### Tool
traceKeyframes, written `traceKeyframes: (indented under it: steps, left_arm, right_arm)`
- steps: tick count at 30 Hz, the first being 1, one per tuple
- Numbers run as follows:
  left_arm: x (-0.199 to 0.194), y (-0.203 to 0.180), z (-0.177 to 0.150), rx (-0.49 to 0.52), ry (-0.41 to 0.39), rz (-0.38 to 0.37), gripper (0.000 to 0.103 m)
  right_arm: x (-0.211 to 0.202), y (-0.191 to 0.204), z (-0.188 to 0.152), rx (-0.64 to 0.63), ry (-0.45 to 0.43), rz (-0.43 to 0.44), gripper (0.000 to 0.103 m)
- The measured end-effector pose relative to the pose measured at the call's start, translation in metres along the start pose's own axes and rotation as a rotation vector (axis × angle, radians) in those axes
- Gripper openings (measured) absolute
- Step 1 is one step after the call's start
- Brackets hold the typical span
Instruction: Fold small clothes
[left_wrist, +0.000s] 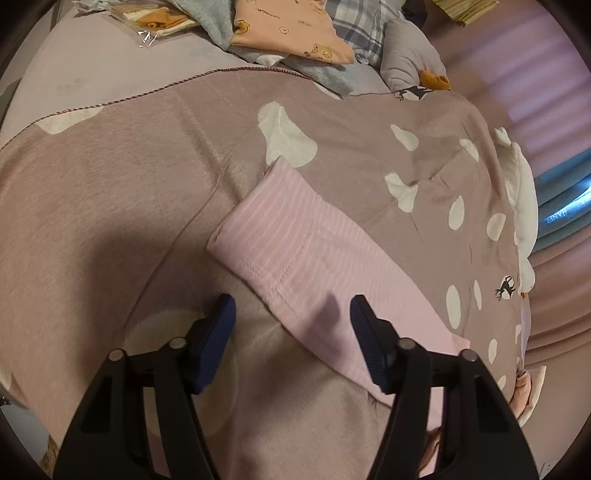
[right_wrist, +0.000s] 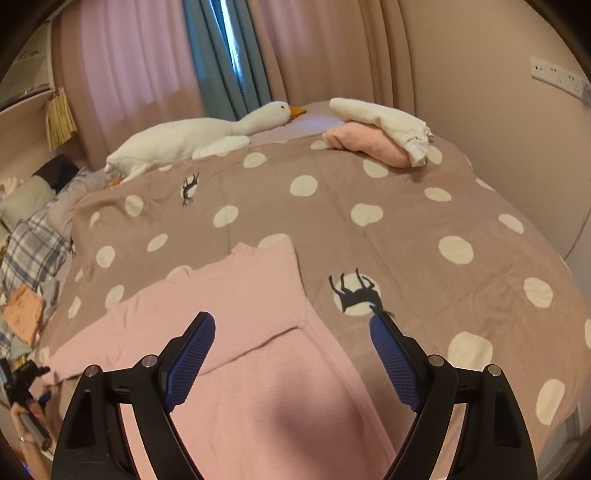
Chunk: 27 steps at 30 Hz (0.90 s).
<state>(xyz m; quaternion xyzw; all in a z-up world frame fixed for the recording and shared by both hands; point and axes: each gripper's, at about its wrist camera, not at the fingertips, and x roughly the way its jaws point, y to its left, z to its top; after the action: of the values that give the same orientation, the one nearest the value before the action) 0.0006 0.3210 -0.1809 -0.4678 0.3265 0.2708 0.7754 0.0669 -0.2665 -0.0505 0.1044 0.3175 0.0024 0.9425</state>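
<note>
A small pink ribbed garment (left_wrist: 295, 251) lies flat on a mauve blanket with white dots (left_wrist: 110, 177). In the left wrist view its sleeve end points up and left. My left gripper (left_wrist: 291, 306) is open and empty, hovering just above the sleeve's lower edge. In the right wrist view the same pink garment (right_wrist: 240, 314) lies with a sleeve folded across the body. My right gripper (right_wrist: 291, 323) is open and empty above the garment's middle. The left gripper (right_wrist: 22, 380) shows at the far left edge of that view, held by a hand.
A pile of clothes (left_wrist: 291, 29) lies at the blanket's far end in the left view. A white goose plush (right_wrist: 192, 138) and folded pink and white clothes (right_wrist: 380, 133) sit at the bed's far side. Curtains (right_wrist: 229, 55) and a wall stand behind.
</note>
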Motion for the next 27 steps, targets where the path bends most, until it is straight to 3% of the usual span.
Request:
traceKeyframes:
  steps: [5, 13, 19, 27]
  left_arm:
    - [0.001, 0.006, 0.007, -0.059, -0.017, -0.049, 0.055]
    - [0.021, 0.009, 0.02, -0.104, -0.02, -0.113, 0.014]
    - [0.005, -0.01, 0.019, -0.07, -0.056, -0.098, 0.01]
    - [-0.039, -0.075, 0.013, 0.095, -0.14, -0.2, 0.01]
  right_arm:
    - [0.004, 0.006, -0.004, -0.013, 0.012, 0.013, 0.086]
    - [0.013, 0.012, -0.012, -0.023, 0.049, 0.018, 0.086]
    - [0.018, 0.013, -0.016, -0.024, 0.07, 0.008, 0.086]
    - [0.018, 0.008, -0.019, -0.003, 0.078, 0.016, 0.086]
